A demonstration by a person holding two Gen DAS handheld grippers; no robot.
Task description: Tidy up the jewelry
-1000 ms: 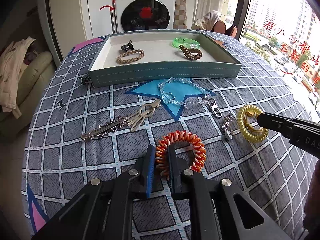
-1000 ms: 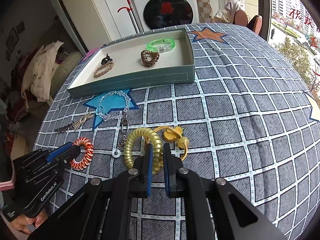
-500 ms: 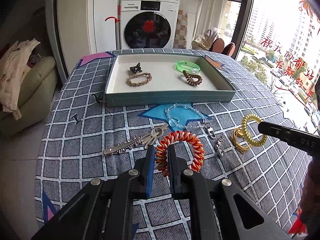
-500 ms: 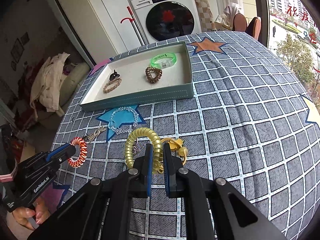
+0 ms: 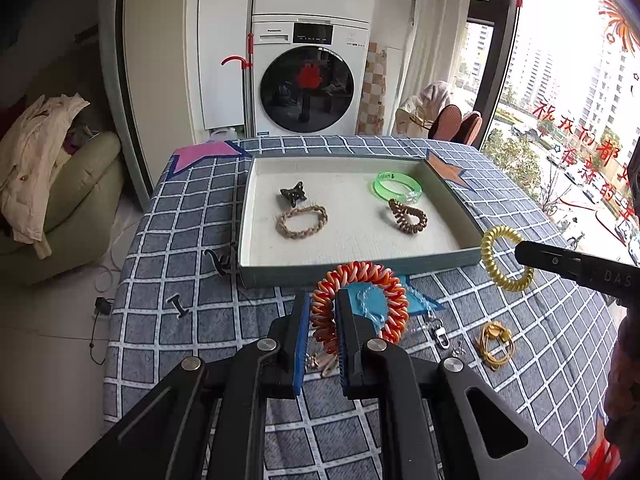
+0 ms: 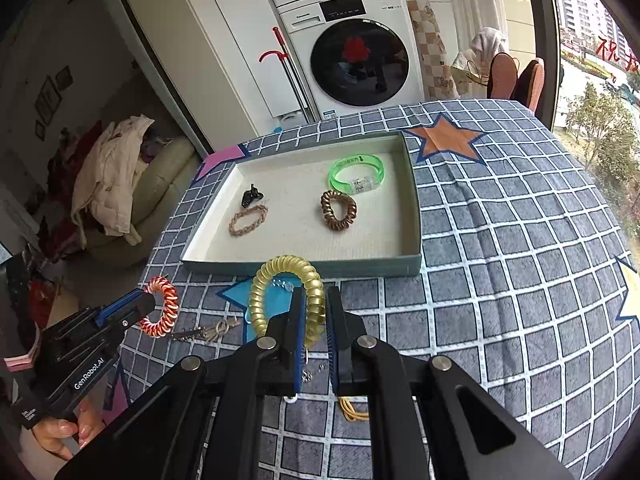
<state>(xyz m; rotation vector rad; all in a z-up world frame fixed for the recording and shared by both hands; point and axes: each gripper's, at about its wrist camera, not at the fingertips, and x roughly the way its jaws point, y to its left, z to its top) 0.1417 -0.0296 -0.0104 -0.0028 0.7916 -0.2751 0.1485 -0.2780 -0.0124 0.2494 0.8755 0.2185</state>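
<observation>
My left gripper (image 5: 322, 310) is shut on an orange-and-white spiral bracelet (image 5: 384, 284), held in the air in front of the teal tray (image 5: 360, 270). My right gripper (image 6: 314, 310) is shut on a yellow spiral bracelet (image 6: 276, 276), also lifted before the tray (image 6: 304, 266). Each shows in the other view: the yellow bracelet (image 5: 494, 258) at right, the orange one (image 6: 160, 308) at left. In the tray lie a green bangle (image 5: 396, 186), a brown spiral tie (image 5: 408, 216), a braided bracelet (image 5: 300, 222) and a dark clip (image 5: 294, 194).
On the checked cloth lie a clear bead bracelet (image 5: 370, 300), a gold chain piece (image 5: 494, 344), a silver clasp (image 5: 440, 332) and a key bundle (image 6: 206, 332). A washing machine (image 5: 308, 84) stands behind the table, a sofa with clothes (image 5: 48, 184) to the left.
Both grippers have lifted their bracelets off the cloth and moved up and forward toward the tray. The gold chain piece stayed on the cloth.
</observation>
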